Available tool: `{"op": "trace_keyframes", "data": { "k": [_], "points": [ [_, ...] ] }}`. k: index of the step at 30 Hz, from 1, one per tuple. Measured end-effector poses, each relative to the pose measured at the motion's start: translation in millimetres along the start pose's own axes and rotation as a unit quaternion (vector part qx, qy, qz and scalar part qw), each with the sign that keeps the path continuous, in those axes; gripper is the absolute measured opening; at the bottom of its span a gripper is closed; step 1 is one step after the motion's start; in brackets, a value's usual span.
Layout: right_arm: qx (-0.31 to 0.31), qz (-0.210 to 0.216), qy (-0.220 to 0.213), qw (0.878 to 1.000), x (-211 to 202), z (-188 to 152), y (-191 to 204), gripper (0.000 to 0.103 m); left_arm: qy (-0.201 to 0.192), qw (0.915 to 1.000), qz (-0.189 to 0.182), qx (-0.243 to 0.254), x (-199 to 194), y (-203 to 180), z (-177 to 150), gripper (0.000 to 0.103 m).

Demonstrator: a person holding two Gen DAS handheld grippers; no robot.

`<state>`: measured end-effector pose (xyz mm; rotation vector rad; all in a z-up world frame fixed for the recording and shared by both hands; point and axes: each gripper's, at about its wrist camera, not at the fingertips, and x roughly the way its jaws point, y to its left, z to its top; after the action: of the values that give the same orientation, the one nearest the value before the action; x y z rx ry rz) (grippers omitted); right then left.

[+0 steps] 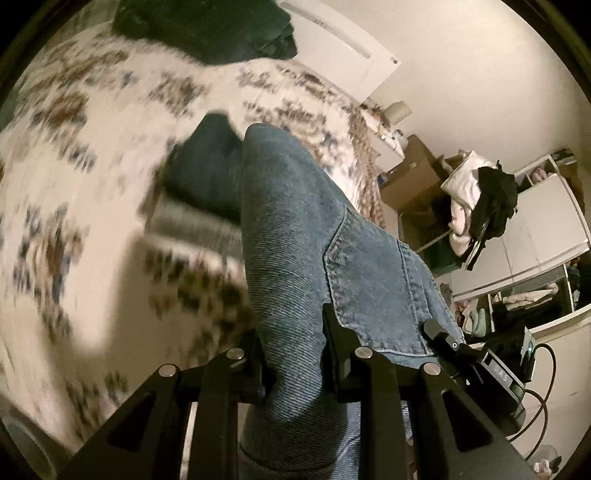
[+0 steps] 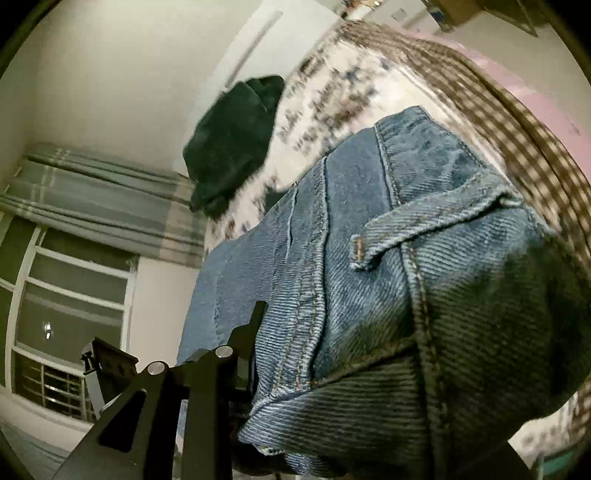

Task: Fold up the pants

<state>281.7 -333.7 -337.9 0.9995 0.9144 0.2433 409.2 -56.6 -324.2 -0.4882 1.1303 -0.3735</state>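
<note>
Both grippers hold the jeans (image 1: 295,236) up off the floral bedspread (image 1: 74,147), likely to shake them straight: the left gripper (image 1: 295,343) pinches denim between nearly closed fingers, and the right gripper (image 2: 280,350) clamps the waistband.

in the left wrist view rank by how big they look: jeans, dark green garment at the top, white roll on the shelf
1. jeans, largest, though nearness to the camera inflates them
2. dark green garment
3. white roll, smallest

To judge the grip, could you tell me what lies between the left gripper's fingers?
The jeans fill the left gripper, seen in the left wrist view.
</note>
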Motion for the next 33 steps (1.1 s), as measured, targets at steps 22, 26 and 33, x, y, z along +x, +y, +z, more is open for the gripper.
{"op": "trace_keyframes", "data": {
  "k": [22,26,33],
  "points": [
    [0.008,-0.035,-0.014,0.999,298,156,1,0.030,0.039,0.9991,0.010,0.011,172,143,190,0.021],
    [0.009,-0.050,0.006,0.999,305,153,-8,0.038,0.055,0.9978,0.034,-0.011,173,153,181,0.031],
    [-0.018,-0.118,0.055,0.991,300,143,-7,0.069,0.046,0.9857,0.156,0.046,151,128,167,0.045]
  ]
}}
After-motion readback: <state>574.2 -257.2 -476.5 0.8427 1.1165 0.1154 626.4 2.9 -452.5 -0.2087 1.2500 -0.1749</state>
